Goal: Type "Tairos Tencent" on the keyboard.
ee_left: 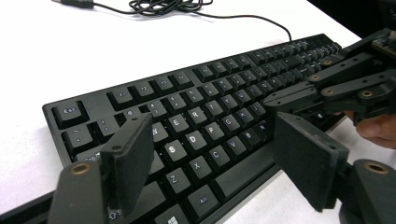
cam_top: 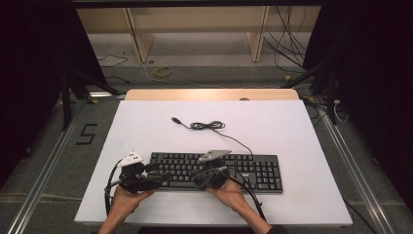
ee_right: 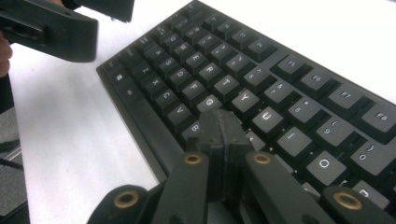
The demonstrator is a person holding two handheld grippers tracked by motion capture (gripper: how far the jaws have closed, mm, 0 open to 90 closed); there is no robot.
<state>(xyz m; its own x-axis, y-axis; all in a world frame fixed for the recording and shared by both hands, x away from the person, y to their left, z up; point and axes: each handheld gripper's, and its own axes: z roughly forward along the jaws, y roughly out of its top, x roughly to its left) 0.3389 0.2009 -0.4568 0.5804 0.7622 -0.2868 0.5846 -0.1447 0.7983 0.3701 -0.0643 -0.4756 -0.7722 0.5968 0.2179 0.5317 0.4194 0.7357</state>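
The keyboard (cam_top: 216, 171) lies at the near middle of the desk (cam_top: 146, 126). Right tongs (ee_right: 223, 122), pressed together and empty, sit on its middle keys. Left tongs (ee_left: 212, 154) gape wide over its left end. Typing looks underway, with no sign of how much remains.

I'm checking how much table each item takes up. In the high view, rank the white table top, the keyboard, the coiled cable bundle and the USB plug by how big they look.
Largest to smallest:
1. white table top
2. keyboard
3. coiled cable bundle
4. USB plug
The plug looks tiny, so only its rank is sure.
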